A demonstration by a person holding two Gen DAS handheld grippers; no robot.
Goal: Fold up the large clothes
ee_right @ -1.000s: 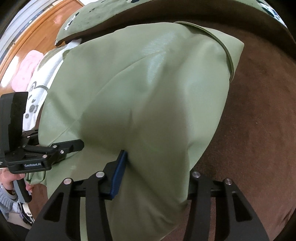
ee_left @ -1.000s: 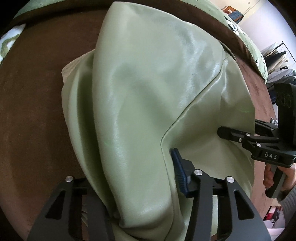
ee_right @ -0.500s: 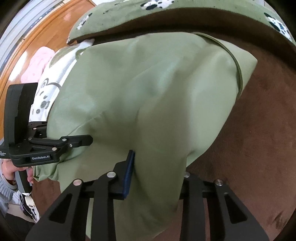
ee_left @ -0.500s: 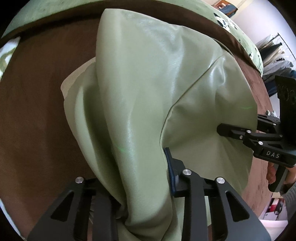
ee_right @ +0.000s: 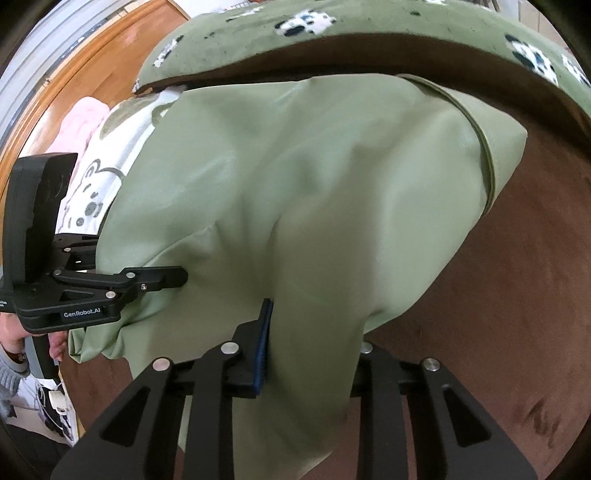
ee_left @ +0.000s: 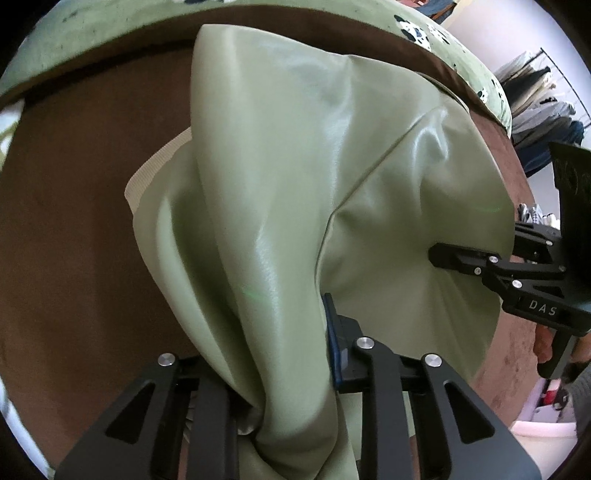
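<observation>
Bedroom: clothes rack (ee_left: 543,96), wood door (ee_right: 110,62), patterned bedding (ee_right: 332,33).

Jacket (ee_left: 280,206) drapes over the blanket (ee_left: 74,229), left claw (ee_left: 291,373) and right claw (ee_right: 314,354) each gripping its near edge, pillow (ee_right: 332,40) behind.

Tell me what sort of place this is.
Probably a bedroom at home. The green jacket, pinched by left gripper and right gripper, lies on a brown blanket with green patterned bedding behind, a clothes rack and wooden floor.
</observation>
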